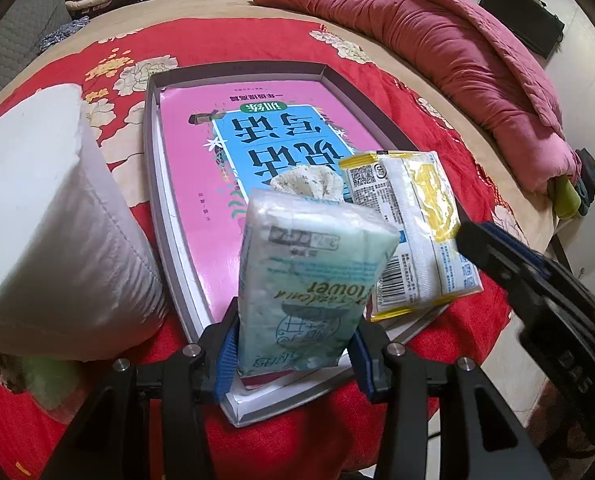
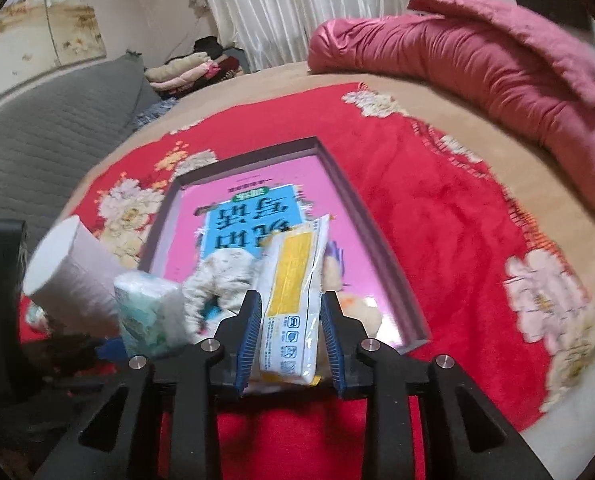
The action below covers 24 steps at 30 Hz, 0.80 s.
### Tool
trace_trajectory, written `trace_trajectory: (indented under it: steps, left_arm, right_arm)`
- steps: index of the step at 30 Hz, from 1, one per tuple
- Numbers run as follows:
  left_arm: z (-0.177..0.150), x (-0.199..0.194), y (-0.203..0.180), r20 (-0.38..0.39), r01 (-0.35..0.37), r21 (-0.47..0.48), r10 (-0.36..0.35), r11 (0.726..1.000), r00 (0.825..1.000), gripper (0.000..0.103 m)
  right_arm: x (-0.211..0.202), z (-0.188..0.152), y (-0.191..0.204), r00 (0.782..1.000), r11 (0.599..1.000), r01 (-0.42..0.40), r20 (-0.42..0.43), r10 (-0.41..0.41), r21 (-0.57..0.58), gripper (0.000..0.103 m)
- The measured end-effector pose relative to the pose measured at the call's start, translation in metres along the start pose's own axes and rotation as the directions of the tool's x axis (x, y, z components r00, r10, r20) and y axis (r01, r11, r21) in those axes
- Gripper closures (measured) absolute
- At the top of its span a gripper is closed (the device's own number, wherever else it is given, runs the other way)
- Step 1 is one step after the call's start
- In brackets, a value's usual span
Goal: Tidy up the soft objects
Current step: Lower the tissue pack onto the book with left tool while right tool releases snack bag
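My left tool (image 1: 293, 344) stays out of it for now, clamped on the green tissue pack (image 1: 309, 272) low in the frame, held upright over the box (image 1: 153, 128) on the bed so it can go in next. My right tool (image 2: 289, 344) stands apart around the yellow wipes pack (image 2: 293, 300), which seems, through the blur, to rest in the box already.

A bed (image 1: 225, 4) is covered by a red floral blanket (image 1: 257, 40). On the blanket a grey tray (image 1: 150, 128) is laid, with a white paper roll (image 1: 49, 208) just beside it. A rolled pink quilt (image 1: 437, 48) is laid along the bed's far edge.
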<state>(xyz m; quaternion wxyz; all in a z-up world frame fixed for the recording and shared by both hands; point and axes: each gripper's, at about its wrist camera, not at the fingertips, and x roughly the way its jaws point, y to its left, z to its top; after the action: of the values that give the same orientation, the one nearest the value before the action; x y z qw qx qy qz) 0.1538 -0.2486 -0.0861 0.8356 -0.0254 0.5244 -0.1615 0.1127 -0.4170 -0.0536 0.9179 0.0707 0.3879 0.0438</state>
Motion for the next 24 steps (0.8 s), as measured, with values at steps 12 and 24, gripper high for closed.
trace_trajectory:
  steps: [12,24]
  left_arm:
    - [0.004,0.002,0.001,-0.025,0.010,-0.018,-0.010,1.000,1.000,0.055]
    - [0.006,0.003,0.003,-0.015,0.014,-0.024,-0.014,1.000,1.000,0.053]
  right_arm:
    - [0.003,-0.014,0.008,0.989,0.983,0.106,-0.084,-0.120,-0.153,0.064]
    - [-0.009,-0.004,0.000,0.999,0.999,0.031,-0.005,-0.031,-0.031,0.056]
